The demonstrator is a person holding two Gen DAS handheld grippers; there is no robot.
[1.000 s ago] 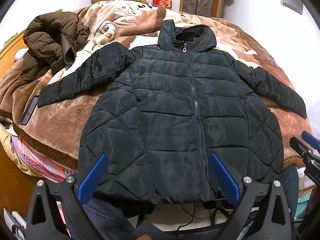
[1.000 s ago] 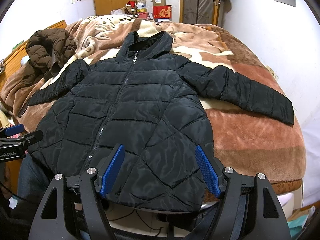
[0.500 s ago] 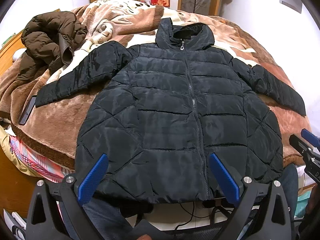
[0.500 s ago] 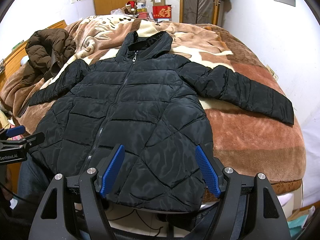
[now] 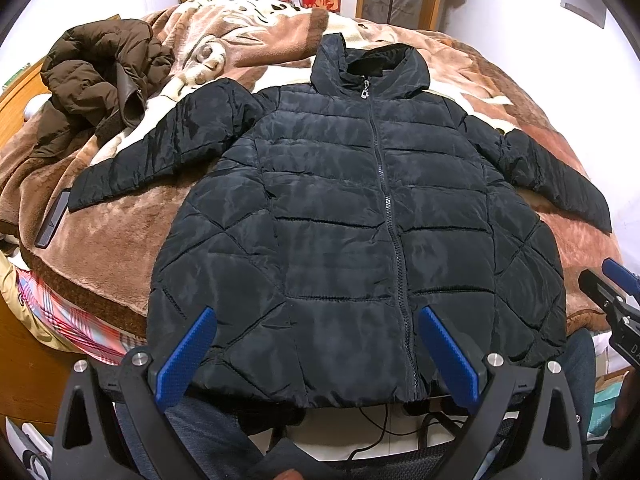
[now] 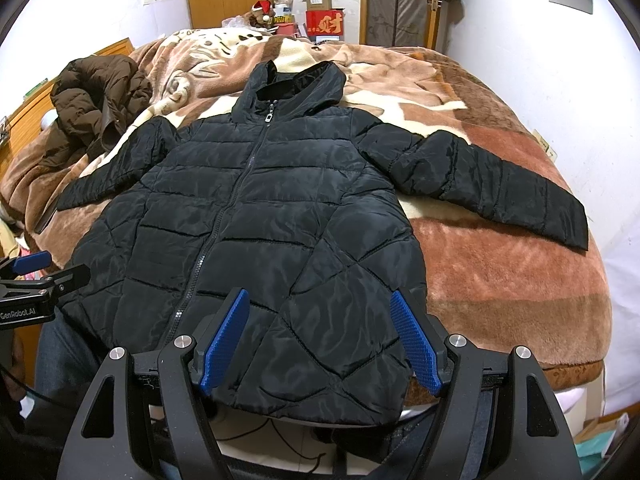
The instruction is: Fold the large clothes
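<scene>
A black quilted hooded jacket (image 5: 352,216) lies flat and zipped on the bed, front up, both sleeves spread sideways, hem hanging over the near edge. It also shows in the right wrist view (image 6: 256,232). My left gripper (image 5: 318,316) is open and empty, hovering over the hem's left half. My right gripper (image 6: 320,300) is open and empty over the hem's right half. The right gripper's tip shows at the right edge of the left wrist view (image 5: 612,292).
A brown fleece blanket (image 6: 500,272) covers the bed. A crumpled brown jacket (image 5: 96,80) lies at the far left. A dark phone (image 5: 52,218) lies near the left sleeve cuff. Cables hang below the bed's near edge. Boxes and a wardrobe stand behind.
The left gripper's view has shifted slightly, showing more of the jacket; the right gripper has barely moved. The jacket lies as before.
</scene>
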